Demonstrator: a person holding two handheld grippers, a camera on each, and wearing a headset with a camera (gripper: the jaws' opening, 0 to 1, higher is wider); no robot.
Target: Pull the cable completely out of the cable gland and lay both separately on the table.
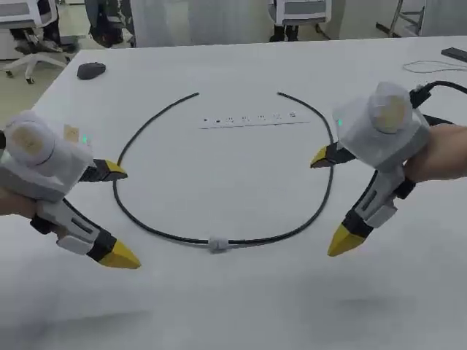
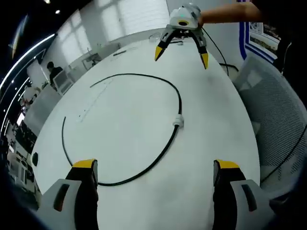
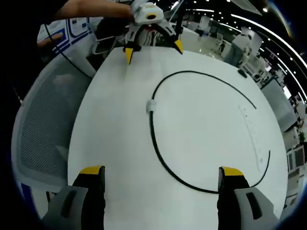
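You have not started the real work yet, as far as this moment shows. The cable (image 1: 273, 237) lies in a broad U on the white tabletop (image 1: 233, 313), its two free ends pointing away from you and its bend nearest you. The cable gland (image 1: 217, 245) sits right at the bottom of that bend, threaded on the cable about midway along it, so the two are not separated. Your left claw (image 1: 124, 216) hovers just beside the left arm of the loop, jaws spread wide and holding nothing. Your right claw (image 1: 327, 203) hovers by the right arm of the loop, equally wide and empty. Neither one touches the cable or the gland; each gripper view shows its own jaws open above bare tabletop, with the gland lying between the two claws. Everything is left, I judge: take hold of the gland with one claw, grip the cable close by with the other, draw the cable fully through, then set both down apart from each other.
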